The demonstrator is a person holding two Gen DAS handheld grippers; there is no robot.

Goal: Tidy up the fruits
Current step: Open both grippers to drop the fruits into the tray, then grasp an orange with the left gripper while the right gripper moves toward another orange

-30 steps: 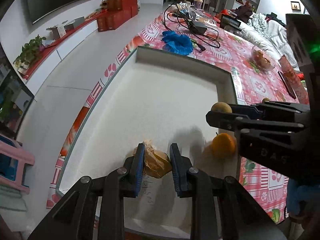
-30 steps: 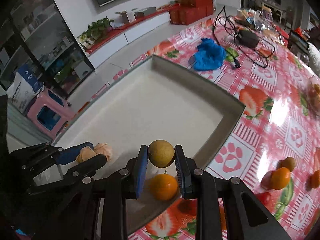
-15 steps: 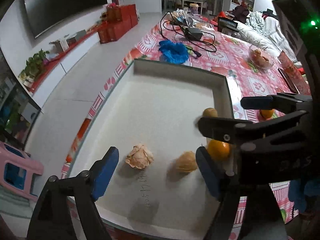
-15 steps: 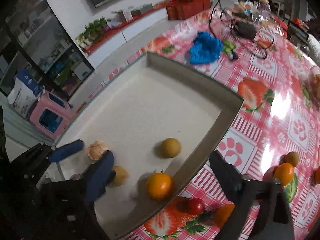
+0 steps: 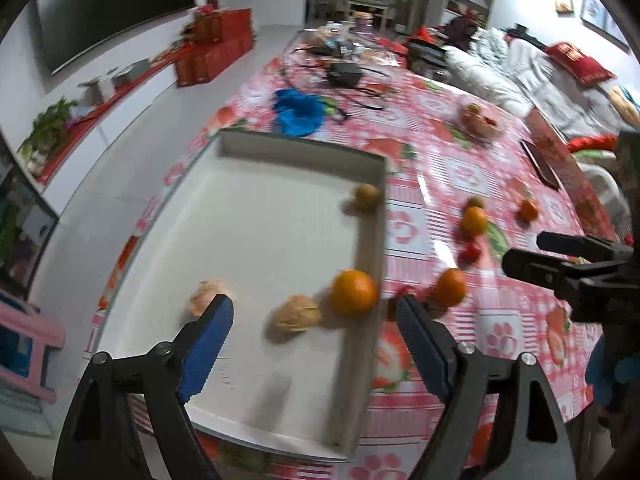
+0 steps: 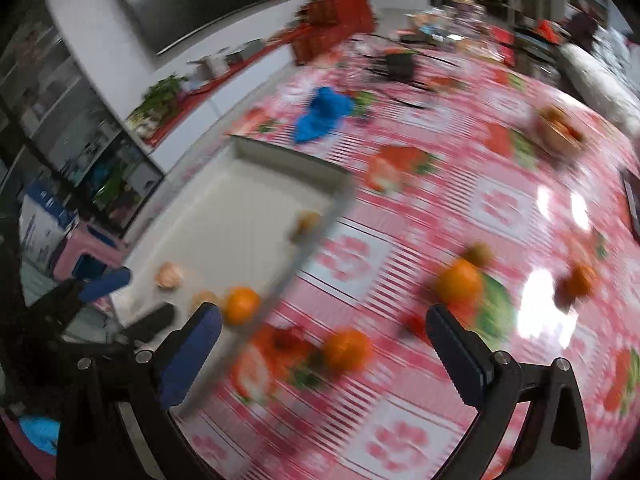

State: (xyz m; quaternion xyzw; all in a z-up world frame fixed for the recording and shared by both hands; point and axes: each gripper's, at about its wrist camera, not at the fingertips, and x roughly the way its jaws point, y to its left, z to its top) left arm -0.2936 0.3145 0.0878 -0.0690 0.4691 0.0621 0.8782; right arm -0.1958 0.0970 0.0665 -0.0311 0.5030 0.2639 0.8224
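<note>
Four fruits lie inside the white tray [image 5: 280, 208]: a pale peeled fruit [image 5: 208, 298], a tan wrinkled fruit [image 5: 296, 314], an orange [image 5: 354, 292] against the right wall, and a brownish round fruit [image 5: 367, 197] in the far right corner. Several more remain loose on the strawberry-print surface [image 6: 500, 208].

The left tool [image 5: 316, 332] has just been opening; its jaws stand wide and empty above the tray's near end, with the tan fruit below the gap and untouched. The right tool [image 6: 320, 344] has likewise just been opening and holds nothing.

In the right wrist view, a loose orange [image 6: 347, 350] lies just ahead of the right tool, between the jaw lines and outside the tray wall. A larger loose orange [image 6: 460, 282] lies farther ahead, toward the right jaw. The right hand is judged the nearer one for both.

These fruits are round, so no long axis or heading dictates jaw alignment; motion blur hides any stem direction.
</note>
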